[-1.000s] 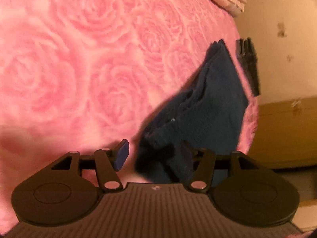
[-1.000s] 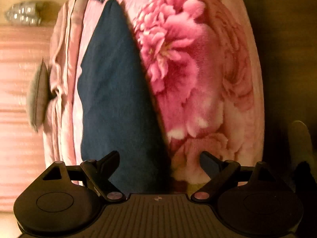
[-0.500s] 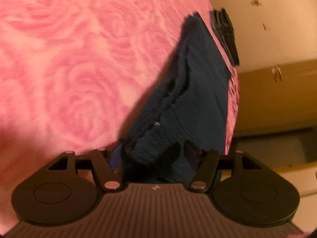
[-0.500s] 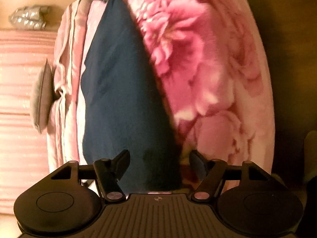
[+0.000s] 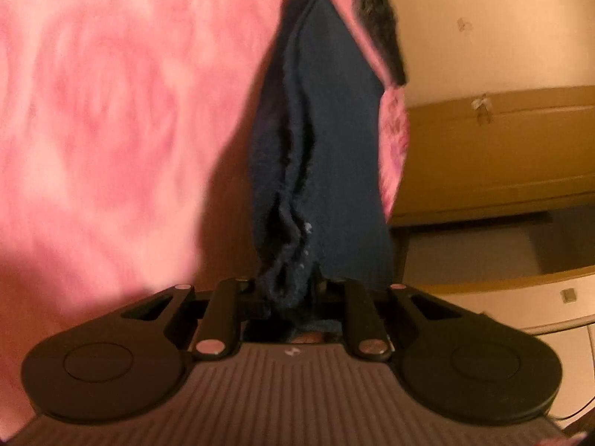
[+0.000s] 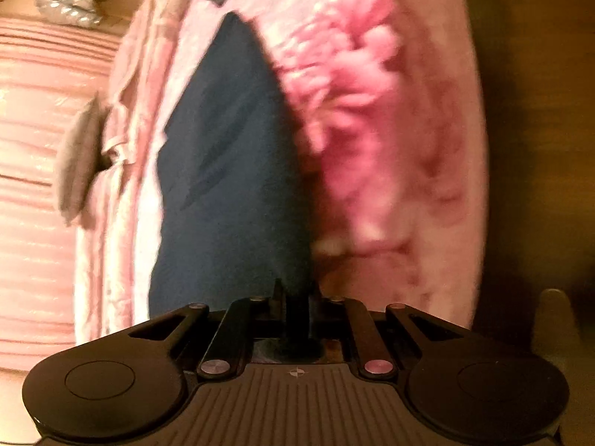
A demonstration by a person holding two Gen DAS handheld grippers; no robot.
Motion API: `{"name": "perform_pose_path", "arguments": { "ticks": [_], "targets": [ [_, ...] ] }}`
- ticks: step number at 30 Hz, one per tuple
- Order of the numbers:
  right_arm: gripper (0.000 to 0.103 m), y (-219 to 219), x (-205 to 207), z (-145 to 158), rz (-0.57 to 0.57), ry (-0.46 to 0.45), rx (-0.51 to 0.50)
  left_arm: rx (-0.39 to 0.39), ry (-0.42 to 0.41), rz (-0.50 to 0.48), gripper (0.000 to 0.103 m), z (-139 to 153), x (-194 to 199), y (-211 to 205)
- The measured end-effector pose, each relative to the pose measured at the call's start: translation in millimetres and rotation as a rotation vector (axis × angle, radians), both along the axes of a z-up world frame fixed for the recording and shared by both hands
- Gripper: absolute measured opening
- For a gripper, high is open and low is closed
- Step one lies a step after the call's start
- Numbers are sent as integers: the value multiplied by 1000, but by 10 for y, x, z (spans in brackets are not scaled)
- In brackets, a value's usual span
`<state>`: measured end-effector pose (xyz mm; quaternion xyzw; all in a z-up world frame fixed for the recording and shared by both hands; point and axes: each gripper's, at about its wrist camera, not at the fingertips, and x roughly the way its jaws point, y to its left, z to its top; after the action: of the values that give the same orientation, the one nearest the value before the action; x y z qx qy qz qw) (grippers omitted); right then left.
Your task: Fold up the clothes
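Navy garment (image 5: 334,156) runs up centre frame over the pink blanket (image 5: 111,111). Left gripper (image 5: 292,290) is closing on its bunched hem; right gripper (image 6: 295,308) is clamped tight on an edge. Lift both evenly, keeping the edge taut.

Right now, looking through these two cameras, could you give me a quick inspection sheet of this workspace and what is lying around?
Surface: pink rose-patterned blanket, covering the bed.
Job's things: dark blue garment lying on the blanket, its near edge bunched and layered.
Clutter: crumpled pale pink cloth beside the garment; a small black item at the blanket's far edge, too blurred to name.
Grippers: left hand-held gripper closing, the garment's bunched edge between its fingers; right hand-held gripper shut on the garment's edge.
Cables: nothing seen.
Surroundings: wooden bed frame, cream wall, pink ribbed curtain or headboard, silver object above it.
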<state>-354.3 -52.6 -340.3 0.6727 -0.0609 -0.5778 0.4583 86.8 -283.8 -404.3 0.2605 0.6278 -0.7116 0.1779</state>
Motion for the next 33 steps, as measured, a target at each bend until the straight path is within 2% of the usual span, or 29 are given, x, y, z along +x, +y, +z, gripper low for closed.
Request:
{"name": "perform_pose_path", "arguments": {
  "ticks": [2, 3, 5, 8, 11, 15, 17, 19, 20, 21, 24, 26, 29, 33],
  "targets": [
    [9, 21, -22, -46, 3, 1, 49, -1, -73, 22, 25, -7, -8, 61],
    [30, 9, -26, -39, 11, 15, 72, 4, -97, 37, 27, 31, 11, 48],
    [49, -59, -25, 100, 29, 132, 110, -31, -154, 24, 27, 180, 41, -35],
    [49, -236, -6, 395, 42, 318, 91, -154, -237, -65, 26, 475, 51, -251],
    [48, -565, 55, 630, 54, 453, 39, -276, -294, -144, 26, 715, -137, -528],
    [48, -1172, 328, 743, 159, 541, -74, -445, -245, -204, 22, 930, -775, -853],
    [48, -1482, 522, 692, 221, 588, -109, -495, -226, -231, 17, 931, -1185, -959],
    [48, -1742, 694, 603, 278, 644, -128, -551, -254, -253, 14, 853, -1518, -999],
    [45, -1834, 743, 527, 297, 666, -119, -565, -277, -251, 13, 790, -1594, -1003],
    [35, -1920, 786, 432, 316, 683, -107, -570, -295, -243, 12, 720, -1632, -1008],
    [32, -2154, 909, 66, 371, 735, -22, -585, -351, -222, 14, 512, -1746, -1024],
    [32, -2175, 919, -34, 376, 747, -17, -572, -367, -200, 14, 502, -1747, -1029],
    [32, -2180, 869, 64, 374, 709, 1, -580, -392, -181, 13, 592, -1768, -986],
    [32, -1915, 832, 375, 309, 746, -78, -600, -371, -133, 13, 759, -1605, -835]
  ]
}}
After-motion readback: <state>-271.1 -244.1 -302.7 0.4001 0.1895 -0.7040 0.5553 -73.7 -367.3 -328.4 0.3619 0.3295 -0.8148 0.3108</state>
